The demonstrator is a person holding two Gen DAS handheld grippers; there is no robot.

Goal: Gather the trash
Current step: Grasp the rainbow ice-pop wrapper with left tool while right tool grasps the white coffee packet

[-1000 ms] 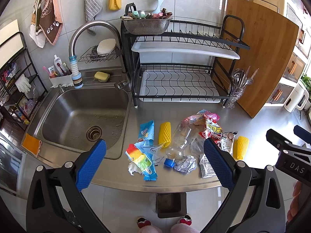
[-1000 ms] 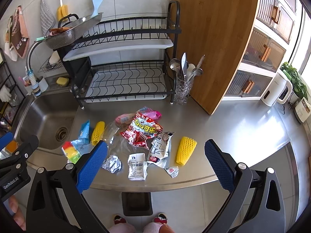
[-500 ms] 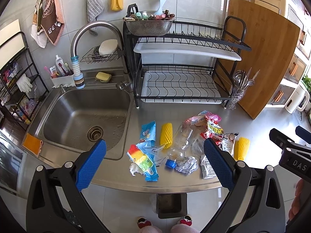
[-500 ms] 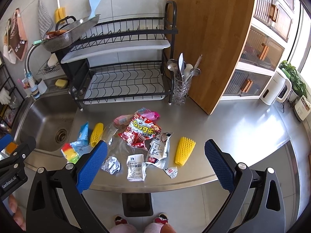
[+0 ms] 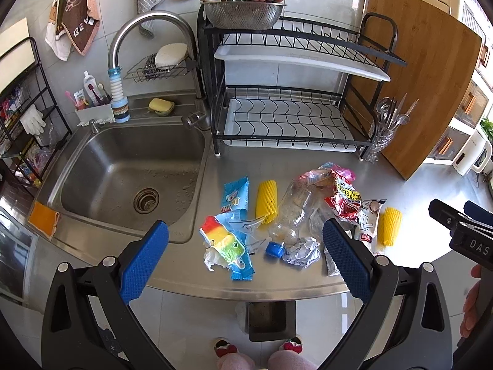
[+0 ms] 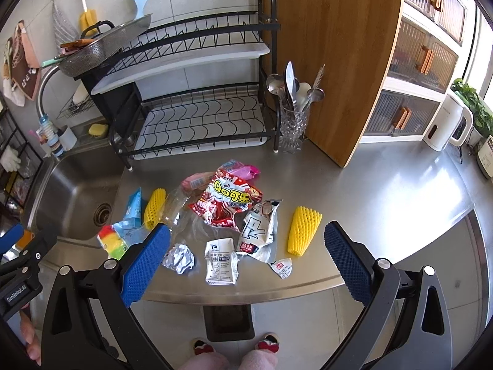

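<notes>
Trash lies in a pile on the steel counter (image 6: pixel 385 203): a rainbow ice-pop wrapper (image 5: pixel 226 243), a blue wrapper (image 5: pixel 234 196), two yellow foam nets (image 5: pixel 266 201) (image 6: pixel 303 229), a crushed clear bottle (image 5: pixel 292 208) with a blue cap (image 5: pixel 275 249), a foil ball (image 6: pixel 179 259), a red snack bag (image 6: pixel 228 202), a white carton (image 6: pixel 221 260) and a white pouch (image 6: pixel 260 226). My left gripper (image 5: pixel 245 260) is open and empty, above the counter's front edge. My right gripper (image 6: pixel 245 257) is open and empty, over the pile's front.
A sink (image 5: pixel 129 178) lies left of the pile. A black dish rack (image 5: pixel 289 117), a glass cutlery holder (image 6: pixel 291 123) and a wooden board (image 6: pixel 332 61) stand behind. A small bin (image 5: pixel 268 320) sits on the floor below the counter edge. A kettle (image 6: pixel 446 123) stands far right.
Both grippers have moved slightly forward toward the counter; the pile looks a little closer. Both stay open and empty. The trash has not moved.
</notes>
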